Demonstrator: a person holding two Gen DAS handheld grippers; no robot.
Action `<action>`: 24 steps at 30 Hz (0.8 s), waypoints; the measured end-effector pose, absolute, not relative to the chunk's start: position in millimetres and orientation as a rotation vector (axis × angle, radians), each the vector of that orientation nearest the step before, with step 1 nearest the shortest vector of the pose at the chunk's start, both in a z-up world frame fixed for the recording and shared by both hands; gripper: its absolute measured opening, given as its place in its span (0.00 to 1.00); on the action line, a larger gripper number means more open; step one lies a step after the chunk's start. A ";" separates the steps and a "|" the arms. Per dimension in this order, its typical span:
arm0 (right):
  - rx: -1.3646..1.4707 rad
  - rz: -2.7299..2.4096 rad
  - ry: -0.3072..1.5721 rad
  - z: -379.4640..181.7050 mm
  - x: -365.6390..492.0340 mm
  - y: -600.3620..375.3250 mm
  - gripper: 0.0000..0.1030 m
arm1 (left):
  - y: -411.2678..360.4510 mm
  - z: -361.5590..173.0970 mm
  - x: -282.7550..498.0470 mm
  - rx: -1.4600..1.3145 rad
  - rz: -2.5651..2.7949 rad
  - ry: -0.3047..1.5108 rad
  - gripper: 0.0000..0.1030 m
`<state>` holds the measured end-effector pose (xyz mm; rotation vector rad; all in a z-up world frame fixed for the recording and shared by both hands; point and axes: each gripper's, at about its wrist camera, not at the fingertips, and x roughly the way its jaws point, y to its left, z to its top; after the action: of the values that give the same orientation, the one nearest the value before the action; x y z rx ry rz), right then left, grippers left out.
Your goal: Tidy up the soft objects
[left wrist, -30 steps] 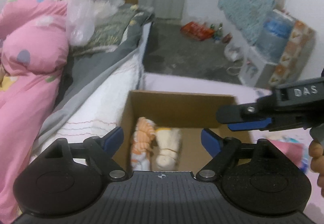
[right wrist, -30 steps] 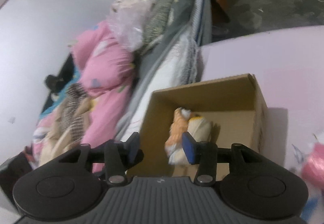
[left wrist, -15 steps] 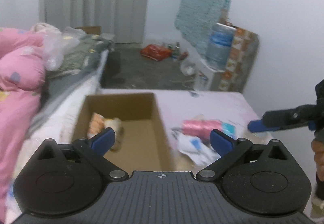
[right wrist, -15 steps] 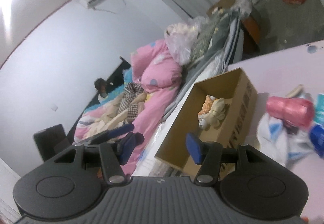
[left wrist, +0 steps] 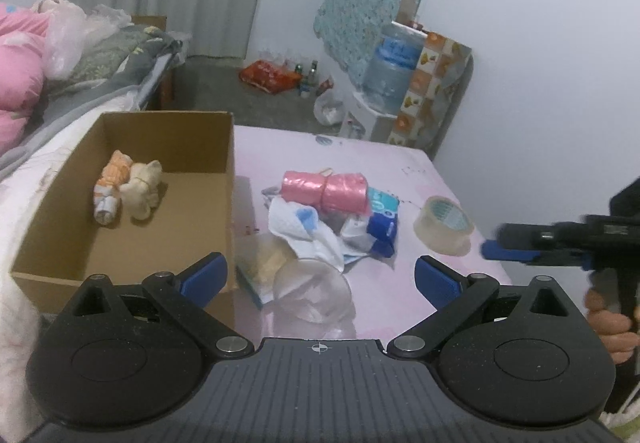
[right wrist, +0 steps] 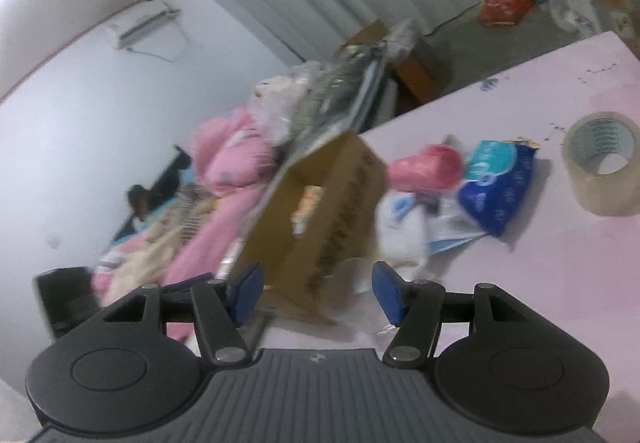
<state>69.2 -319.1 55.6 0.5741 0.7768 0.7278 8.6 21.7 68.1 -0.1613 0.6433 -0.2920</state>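
Both empty: left gripper [left wrist: 318, 273] spread wide, right gripper [right wrist: 316, 293] just opening. Next, reach right of the open brown cardboard box [left wrist: 230, 147] for the pink rolled plastic bundle [left wrist: 324, 191]; pinch mid-roll, lift clear.

The box [left wrist: 132, 203] stands on the table [left wrist: 400, 171] at its left side, next to the bed [left wrist: 80, 83]. Two sock bundles [left wrist: 128, 191] lie in the box, near its far left corner. Right of the box lies a heap: a roll of bags [left wrist: 324, 191], a cloth [left wrist: 304, 231] before it, a tissue pack [left wrist: 382, 219] at its right. The tape [left wrist: 442, 225] lies right of the heap, apart from it.
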 end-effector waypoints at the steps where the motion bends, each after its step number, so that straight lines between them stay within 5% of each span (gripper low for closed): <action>1: 0.552 0.695 0.781 49.3 78.7 -316.2 0.48 | 16.9 64.9 8.7 -0.160 -0.293 0.629 0.98; 15: -0.129 0.646 0.607 23.5 189.5 -230.4 0.48 | -15.4 46.0 49.1 -0.066 -0.180 0.530 0.98; 24: -0.327 0.718 0.742 -9.0 252.9 -182.3 0.49 | -3.2 35.5 57.0 -0.106 -0.202 0.554 0.98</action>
<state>252.9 -182.3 -9.0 -0.3274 0.7420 0.7175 57.0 -3.2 35.5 -0.1060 0.5541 -0.2022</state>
